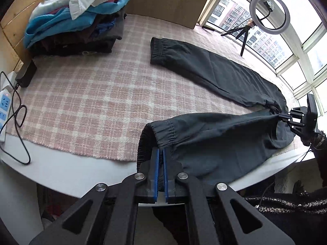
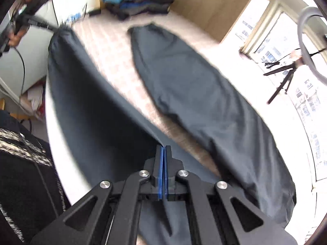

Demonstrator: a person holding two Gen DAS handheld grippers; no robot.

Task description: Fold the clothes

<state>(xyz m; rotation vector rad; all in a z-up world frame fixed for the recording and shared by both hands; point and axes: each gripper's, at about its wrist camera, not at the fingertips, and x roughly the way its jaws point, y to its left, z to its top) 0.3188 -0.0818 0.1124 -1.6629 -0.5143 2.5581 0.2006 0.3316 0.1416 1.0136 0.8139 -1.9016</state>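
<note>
Left claw [image 1: 160,153] is pressed together on the elastic cuff [image 1: 161,131] of the near trouser leg, its blue pads [image 1: 157,163] nearly meeting with the gathered hem caught between them. Right claw [image 2: 163,150] is likewise pinched tight on the trousers [image 2: 194,85], gripping dark fabric near the crotch where the two legs part; in the left view the same claw [image 1: 281,116] shows at the far right with cloth bunched at its tips. Between the two claws the near leg [image 1: 224,138] is drawn out, running along the near edge of the table [image 1: 85,169] and partly overhanging it. Its cuff end is lifted off the surface. The far leg [image 1: 214,69] lies flat on the pink checked cloth [image 1: 92,94], slanting from right toward the far middle, with its own elastic cuff [image 1: 158,50] at the far end. At the far left a stack of folded clothes [image 1: 77,20] sits against a wooden board, white and blue pieces on top, dark ones beneath. On the left edge lie a power strip [image 1: 4,104] and a looping black cable [image 1: 20,122]. A ring light [image 1: 269,10] on a small tripod stands at the far right by the window [image 1: 290,47]. A sleeve [image 1: 286,204] in dark flecked knit shows at the near right. The right view is blurred, so fine detail of the grip there cannot be told.
</note>
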